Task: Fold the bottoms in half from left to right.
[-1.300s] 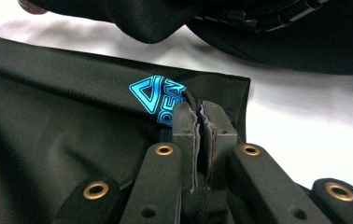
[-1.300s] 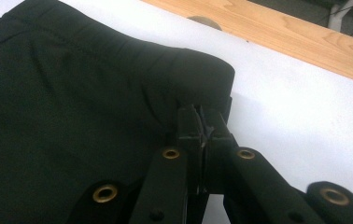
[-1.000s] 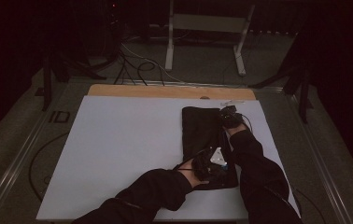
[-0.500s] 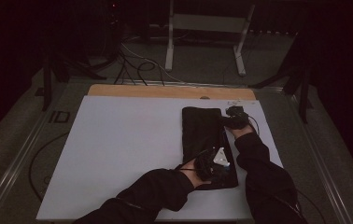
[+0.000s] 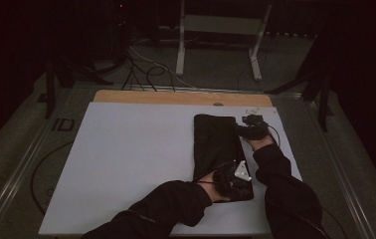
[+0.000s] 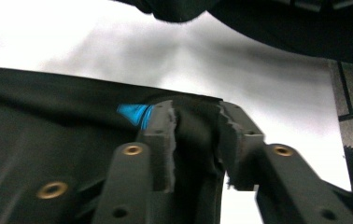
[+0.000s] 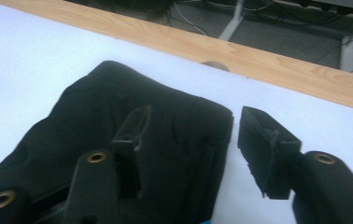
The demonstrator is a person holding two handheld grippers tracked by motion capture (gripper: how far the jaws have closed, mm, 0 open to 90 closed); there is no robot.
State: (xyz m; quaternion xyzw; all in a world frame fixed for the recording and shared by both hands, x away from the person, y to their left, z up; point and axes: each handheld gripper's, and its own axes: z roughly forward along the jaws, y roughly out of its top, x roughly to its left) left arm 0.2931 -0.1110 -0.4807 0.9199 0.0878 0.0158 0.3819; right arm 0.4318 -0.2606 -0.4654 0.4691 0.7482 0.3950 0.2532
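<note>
A folded black garment [image 5: 217, 149] lies flat on the right half of the white table [image 5: 126, 159], its long side running from the near edge toward the far wooden strip [image 5: 176, 97].

The left tongs [image 5: 233, 175] sit over the near right corner of the garment, with the grey three-cornered plate on top of them catching the light. In the left gripper view their jaws have just been opening: the two torn foam pads [image 6: 163, 140] stand apart on either side of a raised ridge of black cloth at the garment's corner, a gap showing between the right pad and the fabric, so the hold is released. A small blue patch [image 6: 135, 113] peeks out at the garment's edge just beside the left pad.

The right tongs [image 5: 252, 124] hover at the far right corner of the garment. In the right gripper view their jaws have likewise just been opening: the left jaw hangs above the black cloth, the right jaw stands over the bare white table just past the garment's edge, and neither pad presses on anything, so these tongs are released too.
</note>
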